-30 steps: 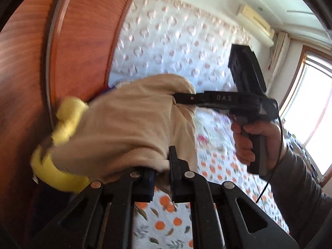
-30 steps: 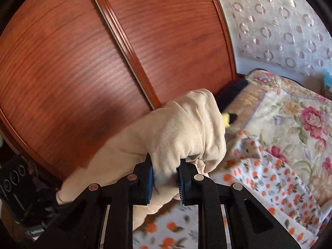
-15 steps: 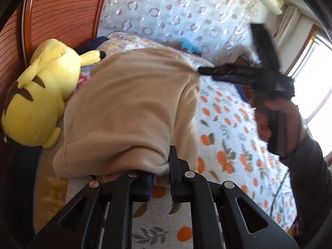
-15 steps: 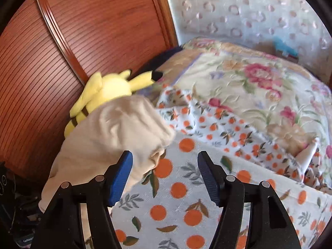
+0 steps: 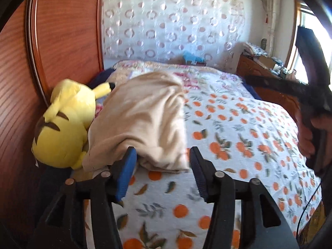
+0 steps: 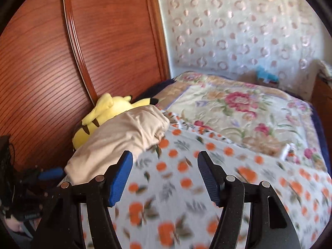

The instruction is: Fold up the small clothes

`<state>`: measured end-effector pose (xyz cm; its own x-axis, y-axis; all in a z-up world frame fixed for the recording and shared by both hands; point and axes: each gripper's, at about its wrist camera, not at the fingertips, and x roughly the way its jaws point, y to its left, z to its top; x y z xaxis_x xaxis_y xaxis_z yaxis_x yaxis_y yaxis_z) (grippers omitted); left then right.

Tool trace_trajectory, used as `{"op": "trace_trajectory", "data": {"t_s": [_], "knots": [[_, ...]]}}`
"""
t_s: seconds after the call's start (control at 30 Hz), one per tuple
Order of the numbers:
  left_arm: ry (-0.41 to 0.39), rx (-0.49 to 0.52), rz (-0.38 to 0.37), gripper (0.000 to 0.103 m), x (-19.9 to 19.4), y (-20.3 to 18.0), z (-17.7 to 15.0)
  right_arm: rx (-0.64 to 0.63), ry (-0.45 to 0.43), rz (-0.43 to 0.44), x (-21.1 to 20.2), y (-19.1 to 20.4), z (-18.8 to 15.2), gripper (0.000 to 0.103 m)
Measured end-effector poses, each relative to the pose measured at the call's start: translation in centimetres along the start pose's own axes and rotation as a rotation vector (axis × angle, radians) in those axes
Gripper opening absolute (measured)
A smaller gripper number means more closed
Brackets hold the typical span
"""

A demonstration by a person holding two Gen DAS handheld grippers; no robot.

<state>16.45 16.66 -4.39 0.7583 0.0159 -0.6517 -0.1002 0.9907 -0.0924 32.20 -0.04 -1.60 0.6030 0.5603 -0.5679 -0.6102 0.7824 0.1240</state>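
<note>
A folded beige garment [image 5: 143, 122] lies on the orange-print bedsheet [image 5: 238, 145], leaning against a yellow plush toy. My left gripper [image 5: 162, 172] is at its near edge with its jaws opening. The cloth's edge sits between the blue pads [image 5: 125, 172], which do not press on it. In the right wrist view the garment [image 6: 124, 137] is to the left of my right gripper [image 6: 165, 178], which is open over bare sheet with nothing between its fingers. A hand holds the right gripper [image 5: 311, 103] off to the right, away from the cloth.
The yellow plush toy [image 5: 62, 124] rests against the red-brown wooden headboard [image 5: 68, 41]. A floral quilt [image 6: 238, 112] covers the far part of the bed, with a blue item [image 6: 266, 77] behind it. A wooden nightstand [image 5: 269, 83] stands by the window.
Both grippers were shut on the lifted garment. The right one opened first and drew off to the right, then the left opened. The garment now lies on the bed beside the plush.
</note>
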Motion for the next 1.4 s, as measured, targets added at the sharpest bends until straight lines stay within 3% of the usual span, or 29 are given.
{"op": "trace_trajectory", "data": {"t_s": [0.27, 0.63, 0.93, 1.4], "knots": [[-0.112, 0.087, -0.021, 0.057, -4.9, -5.7, 0.3, 0.045, -0.103, -0.107, -12.0, 0.0, -7.3, 0.067], [-0.210, 0.144, -0.030, 0.057, -10.4, -12.8, 0.0, 0.090, -0.230, -0.221, -21.9, 1.7, -13.3, 0.067], [-0.215, 0.151, -0.044, 0.057, -12.1, -15.9, -1.0, 0.108, -0.282, -0.269, -23.0, 3.3, -16.1, 0.067], [-0.239, 0.161, -0.033, 0.057, -13.1, -17.0, -1.6, 0.128, -0.296, -0.278, -23.7, 3.4, -17.5, 0.067]]}}
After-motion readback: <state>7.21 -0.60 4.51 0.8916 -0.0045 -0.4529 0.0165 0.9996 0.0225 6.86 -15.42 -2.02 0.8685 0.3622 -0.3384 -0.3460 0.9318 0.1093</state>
